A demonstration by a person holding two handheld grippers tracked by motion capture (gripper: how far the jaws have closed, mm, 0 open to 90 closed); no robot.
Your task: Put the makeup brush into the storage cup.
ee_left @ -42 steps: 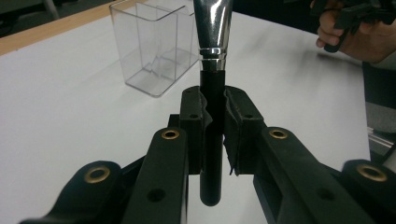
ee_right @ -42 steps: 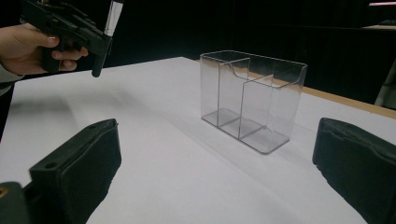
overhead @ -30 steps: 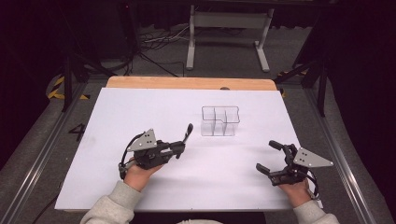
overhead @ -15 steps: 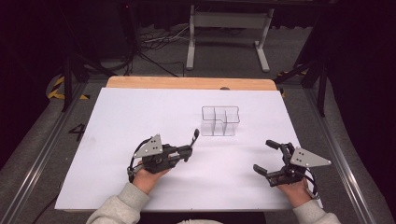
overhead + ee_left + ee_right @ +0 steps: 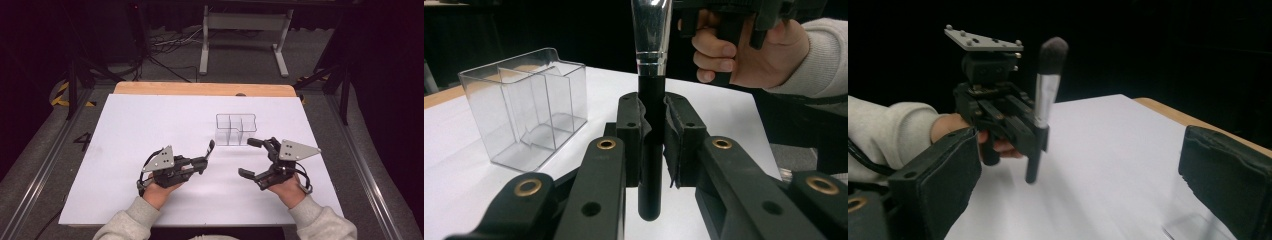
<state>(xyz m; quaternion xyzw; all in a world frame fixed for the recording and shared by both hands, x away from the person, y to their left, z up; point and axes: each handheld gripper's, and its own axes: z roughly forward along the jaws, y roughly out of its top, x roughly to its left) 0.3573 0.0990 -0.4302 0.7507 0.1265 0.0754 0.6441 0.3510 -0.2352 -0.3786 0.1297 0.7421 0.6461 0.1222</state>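
My left gripper (image 5: 206, 154) is shut on the black handle of a makeup brush (image 5: 210, 148), left of the table's middle. In the left gripper view the brush (image 5: 651, 55) stands upright between the left gripper's (image 5: 652, 112) pads, silver ferrule above them. A clear plastic organizer (image 5: 236, 129) with several compartments stands just beyond, its compartments (image 5: 524, 110) bare. My right gripper (image 5: 251, 157) is open, close to the right of the brush and in front of the organizer. From the right gripper view the brush (image 5: 1045, 100) has a dark bristle head, and nothing lies between the right gripper's (image 5: 1083, 177) wide pads.
A white sheet (image 5: 150, 120) covers the table, with a wooden edge (image 5: 200, 89) at the far side. Dark floor, cables and a metal stand (image 5: 245, 30) lie beyond. The right hand (image 5: 744, 45) hovers close behind the brush in the left gripper view.
My right gripper has moved left and up, from near the table's right side to just in front of the organizer. The left gripper with the brush has barely shifted.
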